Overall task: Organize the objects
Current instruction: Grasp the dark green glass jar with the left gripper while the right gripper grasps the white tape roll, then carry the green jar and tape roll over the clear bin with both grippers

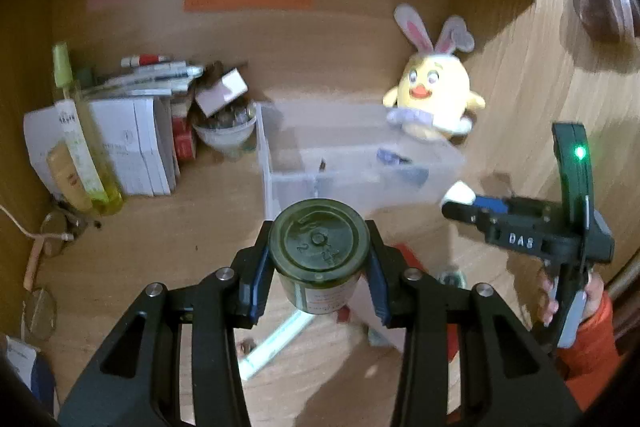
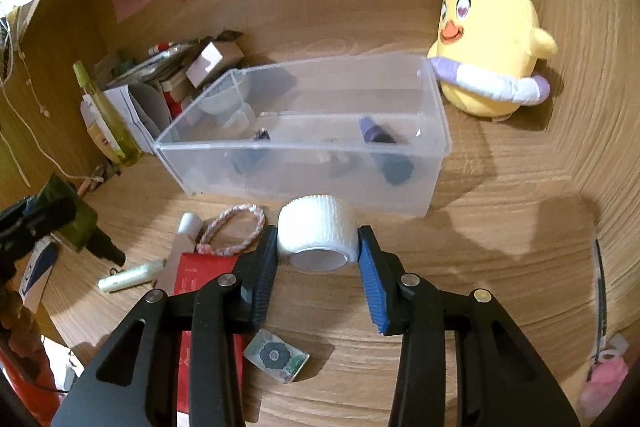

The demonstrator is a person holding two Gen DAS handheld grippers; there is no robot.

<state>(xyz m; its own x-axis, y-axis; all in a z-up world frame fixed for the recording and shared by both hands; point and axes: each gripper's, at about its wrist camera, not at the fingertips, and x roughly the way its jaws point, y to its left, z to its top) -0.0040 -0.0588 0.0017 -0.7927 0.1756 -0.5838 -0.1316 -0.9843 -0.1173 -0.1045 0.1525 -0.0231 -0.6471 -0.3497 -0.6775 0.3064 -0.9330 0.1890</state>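
My left gripper (image 1: 319, 247) is shut on a dark green glass jar (image 1: 319, 251), held above the desk with its base toward the camera and a pad on each side. My right gripper (image 2: 318, 233) is shut on a white roll of tape (image 2: 318, 239), also off the desk. A clear plastic bin (image 2: 300, 163) stands just beyond the roll and holds a dark purple tube (image 2: 384, 151) and a few small dark items. In the left wrist view the bin (image 1: 360, 183) lies behind the jar, and the right gripper (image 1: 456, 209) hangs at the right, a hand in an orange sleeve (image 1: 588, 331) holding it.
A yellow chick plush (image 2: 492, 59) sits against the back wall, right of the bin. Books (image 1: 132, 147), a spray bottle (image 1: 80, 139) and a bowl (image 1: 226, 135) crowd the left corner. A braided hair tie (image 2: 234, 229), red booklet (image 2: 204, 267), small tube (image 2: 132, 279) and flowered packet (image 2: 276, 357) lie in front.
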